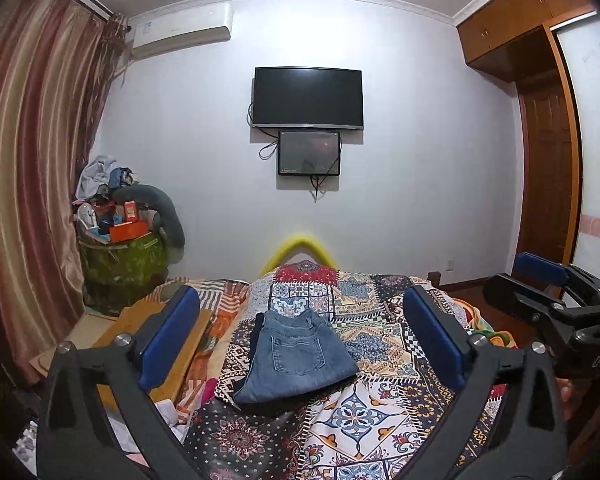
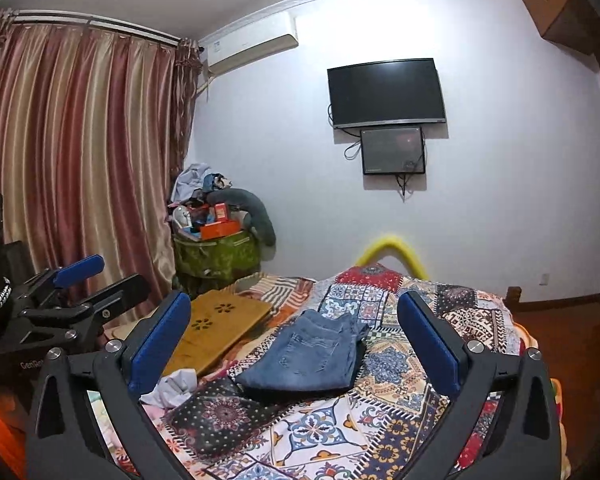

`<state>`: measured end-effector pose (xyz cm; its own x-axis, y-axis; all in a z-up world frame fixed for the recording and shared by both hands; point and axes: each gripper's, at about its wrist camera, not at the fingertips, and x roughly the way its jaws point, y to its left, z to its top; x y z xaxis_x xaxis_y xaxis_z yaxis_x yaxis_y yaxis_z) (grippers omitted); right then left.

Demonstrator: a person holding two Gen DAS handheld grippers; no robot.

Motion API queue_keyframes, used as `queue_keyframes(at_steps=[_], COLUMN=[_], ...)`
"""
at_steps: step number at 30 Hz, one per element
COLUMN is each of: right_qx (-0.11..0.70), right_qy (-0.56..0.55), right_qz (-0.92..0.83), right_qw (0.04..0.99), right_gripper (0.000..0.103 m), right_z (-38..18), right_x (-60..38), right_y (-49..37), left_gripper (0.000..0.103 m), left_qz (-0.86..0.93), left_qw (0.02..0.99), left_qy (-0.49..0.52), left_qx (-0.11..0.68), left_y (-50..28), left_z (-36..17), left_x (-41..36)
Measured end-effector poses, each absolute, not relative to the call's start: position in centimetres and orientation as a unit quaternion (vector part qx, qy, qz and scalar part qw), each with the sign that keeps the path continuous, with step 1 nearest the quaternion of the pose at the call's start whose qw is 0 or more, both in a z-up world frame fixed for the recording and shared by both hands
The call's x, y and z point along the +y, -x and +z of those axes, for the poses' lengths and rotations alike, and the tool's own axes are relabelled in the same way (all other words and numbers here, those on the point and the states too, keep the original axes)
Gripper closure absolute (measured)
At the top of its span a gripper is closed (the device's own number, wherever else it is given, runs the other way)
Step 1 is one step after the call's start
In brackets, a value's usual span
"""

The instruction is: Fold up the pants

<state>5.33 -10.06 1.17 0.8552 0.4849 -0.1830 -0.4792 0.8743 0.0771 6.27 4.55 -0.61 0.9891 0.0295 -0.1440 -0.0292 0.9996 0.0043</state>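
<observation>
A pair of blue jeans (image 1: 296, 360) (image 2: 312, 360) lies folded into a compact stack on the patterned patchwork bedspread (image 1: 380, 412) (image 2: 320, 432), back pocket up. My left gripper (image 1: 301, 296) is open, its blue pads wide apart, with the jeans lying beyond and between them, untouched. My right gripper (image 2: 294, 300) is open too, framing the jeans from the near side without contact. Each gripper shows in the other's view: the right gripper (image 1: 516, 276) at the right edge, the left gripper (image 2: 108, 276) at the left edge, both holding nothing.
A wooden lap tray (image 2: 220, 328) lies on the bed left of the jeans, with a crumpled white cloth (image 2: 172, 388) near it. A green hamper (image 1: 120, 264) piled with clutter stands by the curtain (image 1: 28, 160). A yellow arch (image 1: 300, 244) marks the bed's far end.
</observation>
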Motion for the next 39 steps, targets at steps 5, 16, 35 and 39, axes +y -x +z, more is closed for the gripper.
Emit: queue_keyframes(at_steps=[5, 16, 35, 39], right_qx=[0.104, 0.11, 0.115, 0.114], right_qy=[-0.017, -0.015, -0.02, -0.02], right_qz=[0.245, 0.246, 0.237, 0.237], right_qw=[0.964, 0.963, 0.964, 0.965], right_gripper=[0.0, 0.0, 0.0, 0.0], right_z=[1.0, 0.6, 0.9, 0.9], right_x=[-10.4, -10.4, -10.5, -10.6], right_y=[-5.4, -5.2, -5.0, -5.0], left_gripper=[0.0, 0.0, 0.0, 0.0], left_qz=[0.014, 0.006, -0.002, -0.002], left_qw=[0.997, 0.997, 0.996, 0.996], left_qy=[0.005, 0.007, 0.002, 0.002], left_qx=[0.072, 0.079, 0.087, 0.087], left_y=[-6.6, -7.1, -7.7, -7.7], left_z=[-0.8, -1.1, -1.1, -1.1], left_x=[4.9, 5.2, 5.2, 5.3])
